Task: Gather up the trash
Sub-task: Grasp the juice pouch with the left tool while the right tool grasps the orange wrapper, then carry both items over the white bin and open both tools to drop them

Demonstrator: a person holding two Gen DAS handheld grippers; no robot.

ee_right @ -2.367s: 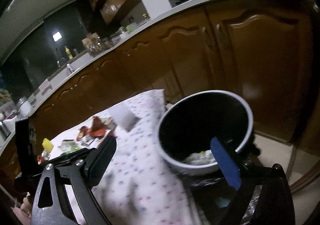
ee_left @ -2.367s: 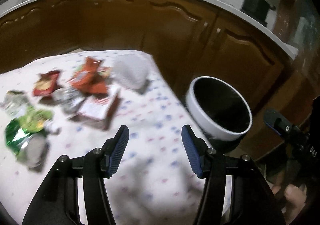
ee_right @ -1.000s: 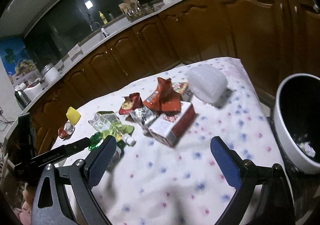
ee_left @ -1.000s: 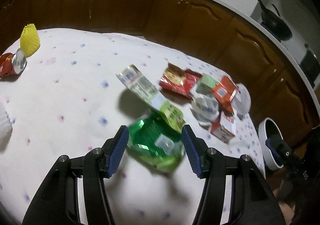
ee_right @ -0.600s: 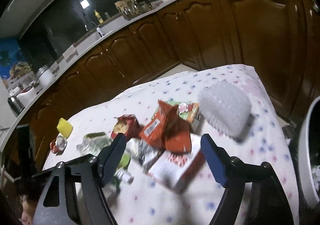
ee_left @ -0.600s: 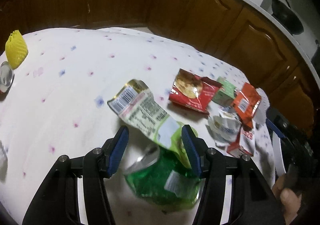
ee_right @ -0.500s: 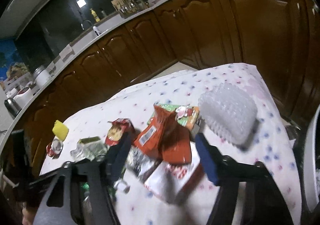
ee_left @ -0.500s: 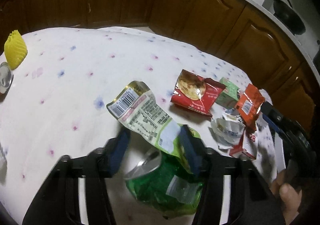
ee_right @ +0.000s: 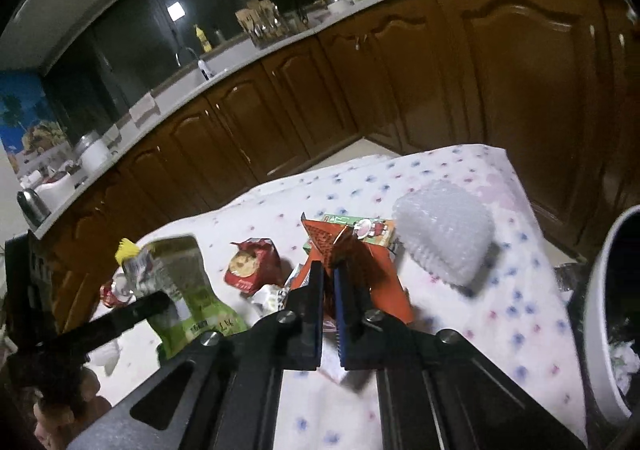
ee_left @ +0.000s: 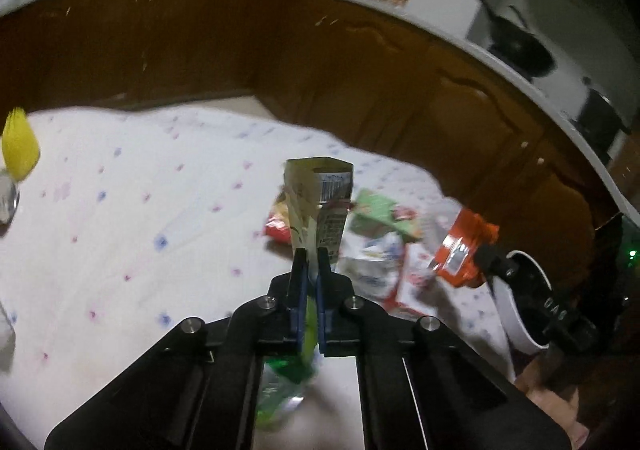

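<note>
My left gripper (ee_left: 312, 254) has its jaws closing tight on a green and white snack bag (ee_left: 320, 193), which stands up above the dotted tablecloth (ee_left: 120, 209); the bag's green lower part hangs beneath the fingers. My right gripper (ee_right: 329, 270) has its jaws closing flat on an orange-red wrapper (ee_right: 360, 262), raised over the trash pile. The right wrist view shows the green bag (ee_right: 188, 282) at the left, and the left wrist view shows the orange wrapper (ee_left: 464, 246) at the right. A white bin with a black liner (ee_right: 596, 290) stands off the table's right end.
A red snack bag (ee_right: 250, 266), a green carton (ee_right: 360, 228), a white bubble-wrap bundle (ee_right: 444, 234) and a red and white carton (ee_left: 412, 282) lie on the cloth. A yellow paper cup (ee_left: 20, 145) sits far left. Brown cabinets ring the table.
Both grippers have shut, the left on the green bag and the right on the orange wrapper. Both pieces have come up off the cloth.
</note>
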